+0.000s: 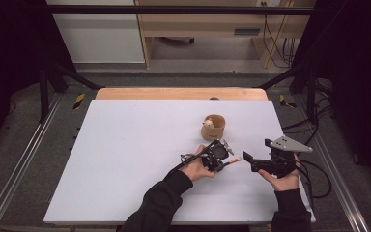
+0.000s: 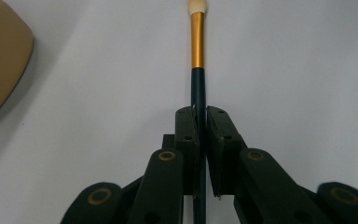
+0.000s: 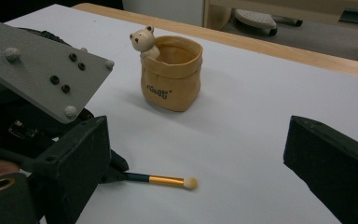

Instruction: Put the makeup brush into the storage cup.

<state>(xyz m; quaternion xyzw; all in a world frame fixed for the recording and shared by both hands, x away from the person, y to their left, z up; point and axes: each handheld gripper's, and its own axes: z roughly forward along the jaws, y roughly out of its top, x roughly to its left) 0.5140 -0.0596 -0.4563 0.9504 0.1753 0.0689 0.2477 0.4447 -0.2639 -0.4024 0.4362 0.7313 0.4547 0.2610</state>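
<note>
A small brush point(image 2: 196, 42) with a dark handle, a gold ferrule and a pale tip lies low over the white board point(image 1: 135, 159). My left gripper point(image 2: 201, 122) is shut on its dark handle, and the tip sticks out past the jaws. In the high view the left gripper point(image 1: 224, 162) and brush point(image 1: 234, 160) sit right of centre, near the front. My right gripper point(image 1: 249, 162) faces them from the right. Its jaws point(image 3: 196, 142) stand wide open with nothing between them. A tan fabric pot point(image 3: 170, 77) with a little bear on its rim stands upright just beyond the brush point(image 3: 163, 179).
The pot point(image 1: 214, 127) is a short way behind both grippers. The wooden table edge point(image 1: 181, 93) runs along the back of the board. Black frame posts and cables flank the table on both sides. The board's left half point(image 1: 116, 140) is bare.
</note>
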